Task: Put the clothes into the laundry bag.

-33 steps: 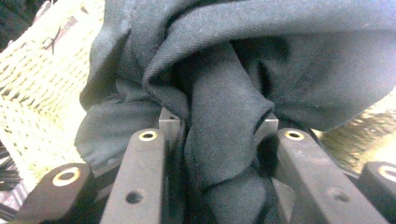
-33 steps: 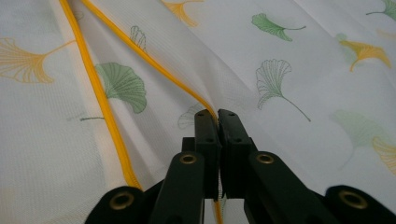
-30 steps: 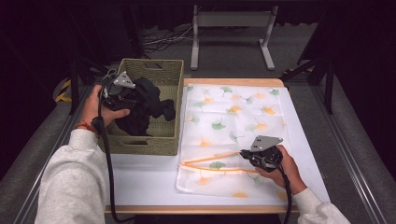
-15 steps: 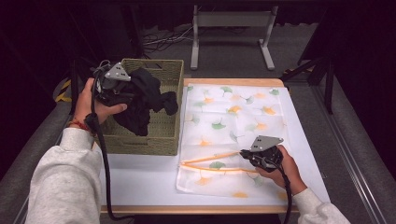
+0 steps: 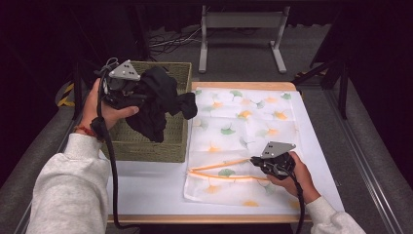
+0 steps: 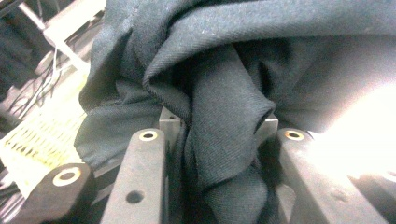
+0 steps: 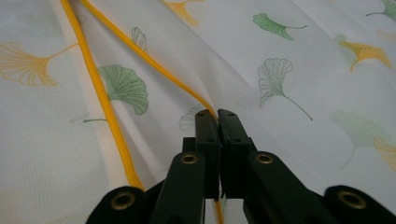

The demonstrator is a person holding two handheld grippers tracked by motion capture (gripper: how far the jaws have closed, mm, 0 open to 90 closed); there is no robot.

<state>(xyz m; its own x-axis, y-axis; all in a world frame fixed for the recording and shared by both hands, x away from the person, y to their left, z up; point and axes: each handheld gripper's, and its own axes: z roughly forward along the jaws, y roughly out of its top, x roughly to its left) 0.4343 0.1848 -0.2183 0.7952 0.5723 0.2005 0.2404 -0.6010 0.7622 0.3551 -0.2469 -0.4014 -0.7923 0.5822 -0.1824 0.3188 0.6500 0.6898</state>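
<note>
Left gripper (image 5: 139, 95) was clamped on the black garment (image 5: 158, 105), bunched and hanging above the wicker basket (image 5: 146, 146) at the table's left edge. Soft, light, floppy; best gripped on a thick fold. Right gripper (image 7: 217, 114) pinched the mesh bag's (image 5: 243, 122) yellow-edged opening (image 7: 140, 56); thin, probably slippery.

Your tabletop (image 5: 160, 195), white with a pale wooden edge, is the brightest surface in a dark room. Beyond its far edge you see grey carpeted floor (image 5: 243, 63) carrying a grey metal frame (image 5: 242, 22) on two feet, with loose cables (image 5: 168, 41) to that frame's left. Black drapery closes off the space behind the frame.
</note>
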